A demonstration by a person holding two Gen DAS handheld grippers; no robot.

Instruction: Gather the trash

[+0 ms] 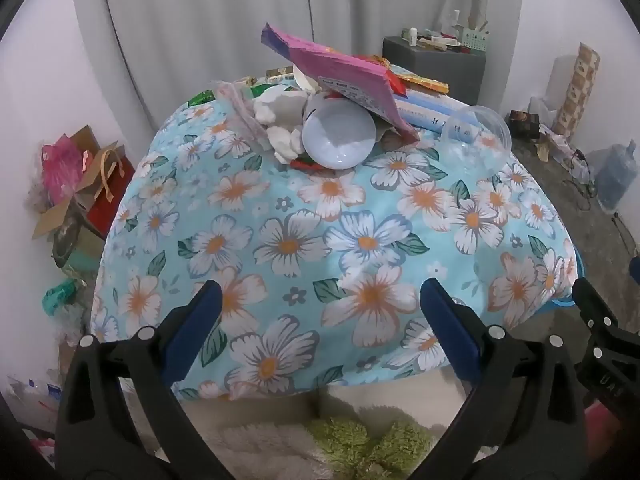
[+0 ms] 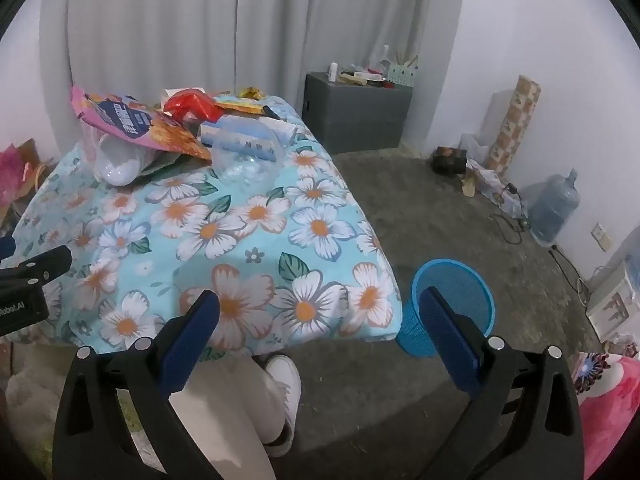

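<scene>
Both tongs hang released over the near edge of the flowered worktop (image 1: pixel 280 208), nothing between them: left tongs (image 1: pixel 320 312), right tongs (image 2: pixel 320 316). The trash sits heaped at the far end: pink wrapper (image 1: pixel 340 76), white cup (image 1: pixel 338 140), clear cup (image 1: pixel 476 132). A blue bin (image 2: pixel 460 280) stands on the floor just beside the worktop.

Left wrist cam is looking steeply down over the near edge of the floral tablecloth (image 1: pixel 280 220), close in, facing the trash pile (image 1: pixel 328 120) at the far end. Right wrist cam is sitting further right, taking in the table's right corner, floor and blue bin (image 2: pixel 452 304). Both are sharing the cloth and pile.
</scene>
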